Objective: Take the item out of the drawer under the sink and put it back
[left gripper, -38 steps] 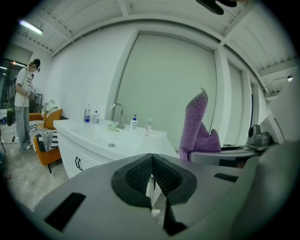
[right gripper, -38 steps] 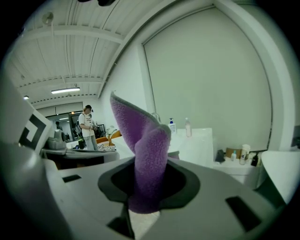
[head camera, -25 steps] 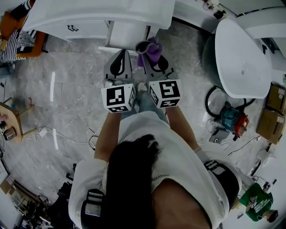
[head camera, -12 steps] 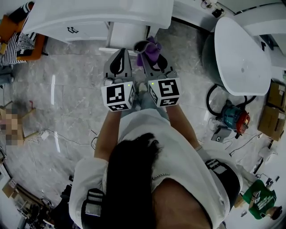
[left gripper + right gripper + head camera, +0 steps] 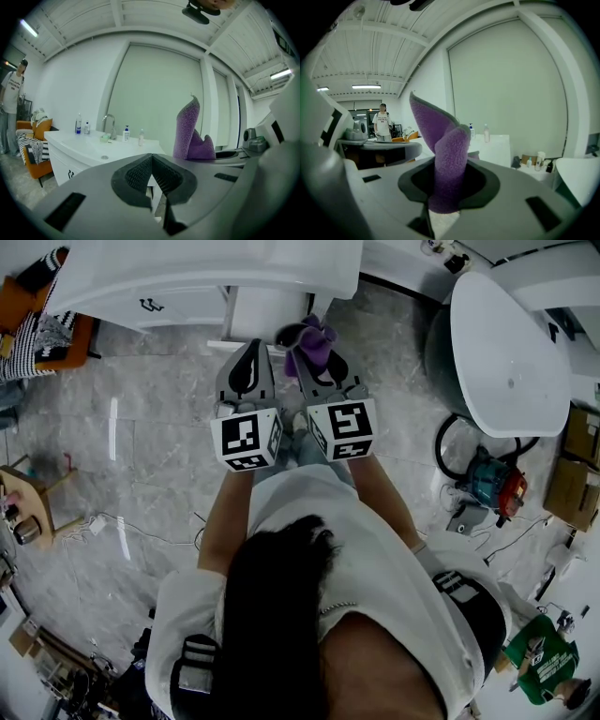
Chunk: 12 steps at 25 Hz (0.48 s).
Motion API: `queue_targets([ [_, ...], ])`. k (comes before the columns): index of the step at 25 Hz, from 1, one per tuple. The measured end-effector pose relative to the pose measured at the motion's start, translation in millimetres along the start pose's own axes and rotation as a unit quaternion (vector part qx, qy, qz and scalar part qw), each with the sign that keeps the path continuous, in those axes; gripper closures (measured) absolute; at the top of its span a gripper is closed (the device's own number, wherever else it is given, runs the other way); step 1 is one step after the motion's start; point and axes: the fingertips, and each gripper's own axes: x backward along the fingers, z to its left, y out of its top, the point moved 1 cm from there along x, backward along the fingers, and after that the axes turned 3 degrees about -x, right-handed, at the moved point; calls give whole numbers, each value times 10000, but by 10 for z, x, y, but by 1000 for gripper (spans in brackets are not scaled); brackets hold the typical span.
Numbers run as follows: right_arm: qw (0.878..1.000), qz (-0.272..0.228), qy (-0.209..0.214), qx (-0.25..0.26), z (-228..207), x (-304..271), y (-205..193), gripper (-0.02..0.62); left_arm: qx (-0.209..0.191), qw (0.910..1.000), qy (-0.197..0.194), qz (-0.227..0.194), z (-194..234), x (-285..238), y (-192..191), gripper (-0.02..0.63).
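Observation:
A purple cloth [image 5: 313, 341] stands up from my right gripper [image 5: 316, 354], which is shut on it; in the right gripper view the folded cloth [image 5: 446, 154] fills the gap between the dark pads. My left gripper [image 5: 250, 351] is beside it on the left, shut with nothing between its pads [image 5: 140, 174]. The purple cloth [image 5: 191, 136] also shows to the right in the left gripper view. Both grippers are held side by side just in front of the white sink cabinet [image 5: 178, 282], and a white open drawer [image 5: 270, 313] lies right ahead of them. A tap [image 5: 109, 123] and bottles stand on the sink top.
A white bathtub [image 5: 508, 357] is at the right, with a teal and red machine [image 5: 487, 486], cables and cardboard boxes [image 5: 568, 482] near it. An orange chair [image 5: 42, 301] stands at the far left, and a small table [image 5: 28, 486] is lower left. A person [image 5: 9, 110] stands farther off.

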Motion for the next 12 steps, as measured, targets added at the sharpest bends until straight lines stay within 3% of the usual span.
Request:
queue_targets([
  [12,9998,-97,151,81,40,-19,81,469,-89,9999,77,-106,-27,22,60,601],
])
